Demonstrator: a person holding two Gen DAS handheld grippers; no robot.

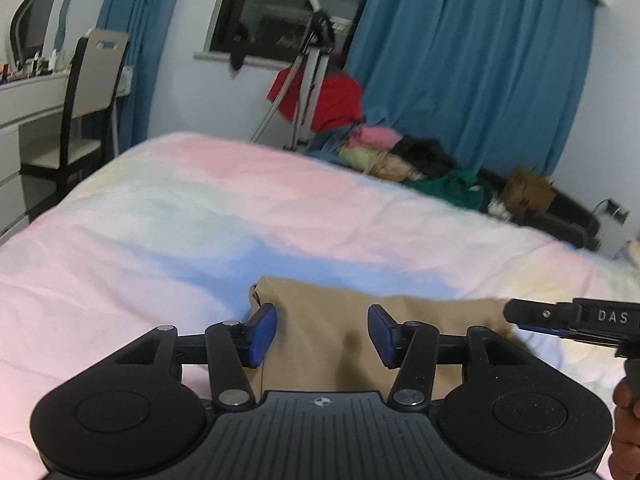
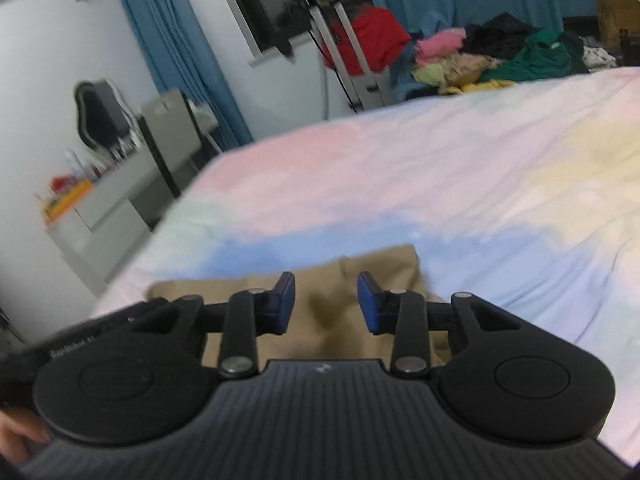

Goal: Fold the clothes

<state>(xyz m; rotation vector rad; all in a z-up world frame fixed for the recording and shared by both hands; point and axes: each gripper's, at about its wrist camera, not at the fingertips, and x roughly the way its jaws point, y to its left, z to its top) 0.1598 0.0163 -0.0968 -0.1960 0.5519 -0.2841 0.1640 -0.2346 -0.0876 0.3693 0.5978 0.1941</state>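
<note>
A tan garment [image 1: 332,320] lies flat on the pastel bedspread [image 1: 200,208], folded into a roughly rectangular shape. My left gripper [image 1: 322,334] is open above its near left part, blue pads apart, holding nothing. My right gripper [image 2: 326,300] is open over the same tan garment [image 2: 320,280] near its right end, also empty. The right gripper's finger [image 1: 560,316] enters the left wrist view from the right, over the garment's right edge.
A pile of mixed clothes [image 1: 400,156] lies beyond the bed's far edge, with a red garment [image 1: 332,100] on a tripod [image 1: 308,80]. A white desk and chair [image 1: 84,120] stand left. Blue curtains [image 1: 480,60] hang behind. The bedspread [image 2: 480,160] spreads beyond the garment.
</note>
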